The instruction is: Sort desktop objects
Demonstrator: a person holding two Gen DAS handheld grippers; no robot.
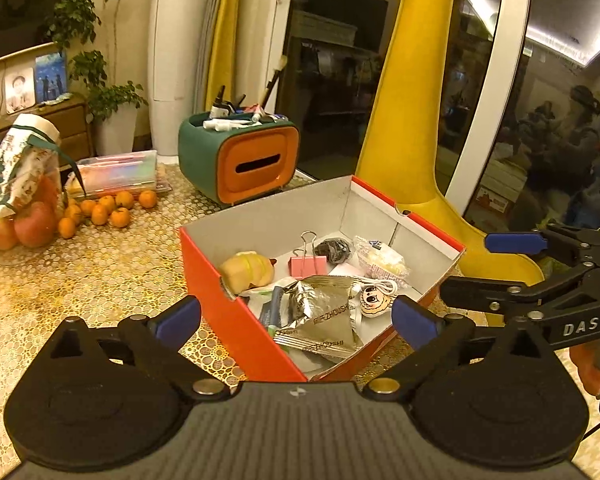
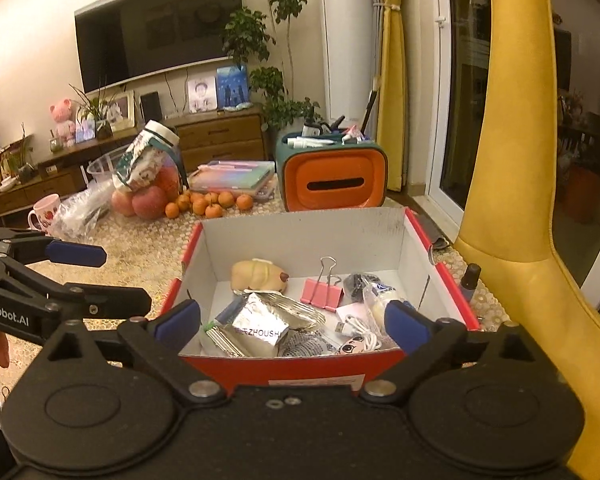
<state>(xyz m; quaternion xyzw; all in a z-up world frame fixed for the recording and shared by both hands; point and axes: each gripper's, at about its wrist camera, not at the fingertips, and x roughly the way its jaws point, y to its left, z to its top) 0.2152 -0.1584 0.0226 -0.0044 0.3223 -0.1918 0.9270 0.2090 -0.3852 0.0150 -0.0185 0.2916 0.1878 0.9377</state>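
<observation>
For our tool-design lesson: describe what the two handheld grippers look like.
Both the left gripper and right gripper are matte black linkage frames with silver rivets and blue-padded jaws. White lettering marks their sides: "DAS" on the right, "enRobot.AI" on the left.

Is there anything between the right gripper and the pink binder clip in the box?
Partly. The right gripper is open in front of the red box, whose near wall stands between. Inside, silver foil packets lie before the pink binder clip. From above, nothing visible covers the clip.
</observation>
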